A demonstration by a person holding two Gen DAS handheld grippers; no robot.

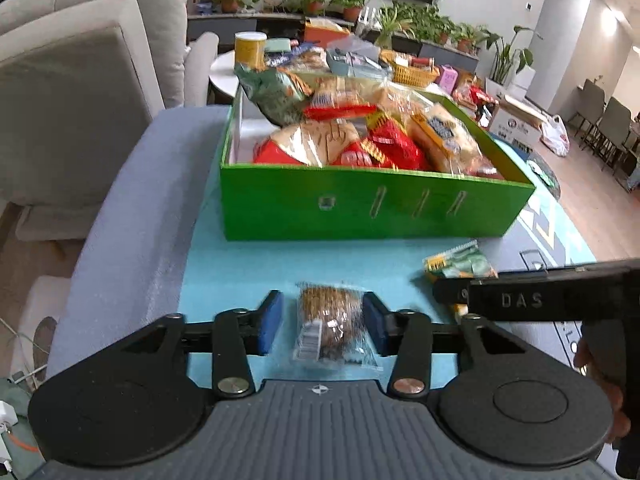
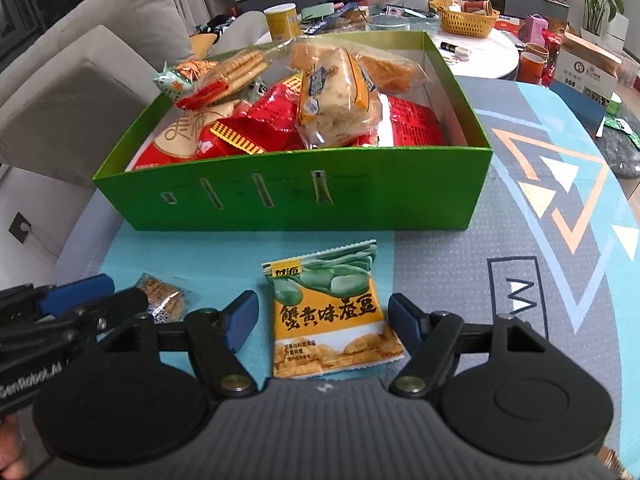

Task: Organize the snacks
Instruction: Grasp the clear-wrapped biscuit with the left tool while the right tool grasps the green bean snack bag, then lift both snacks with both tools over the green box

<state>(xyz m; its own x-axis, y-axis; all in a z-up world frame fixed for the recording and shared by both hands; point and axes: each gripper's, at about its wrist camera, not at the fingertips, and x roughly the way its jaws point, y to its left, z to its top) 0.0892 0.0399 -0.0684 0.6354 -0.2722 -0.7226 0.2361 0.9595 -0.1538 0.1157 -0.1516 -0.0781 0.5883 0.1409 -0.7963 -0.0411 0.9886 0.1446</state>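
A green box, heaped with several wrapped snacks, stands on the blue patterned mat. In front of it lies a clear-wrapped brown biscuit, between the blue pads of my left gripper. That gripper is open: the right pad is at the wrapper and the left pad stands clear of it. A yellow and green bean packet lies flat between the pads of my right gripper, which is open with a small gap on each side.
A grey sofa fills the left. Behind the box a round white table carries a yellow canister, a yellow basket and clutter. Potted plants line the back wall. A cardboard carton sits far right.
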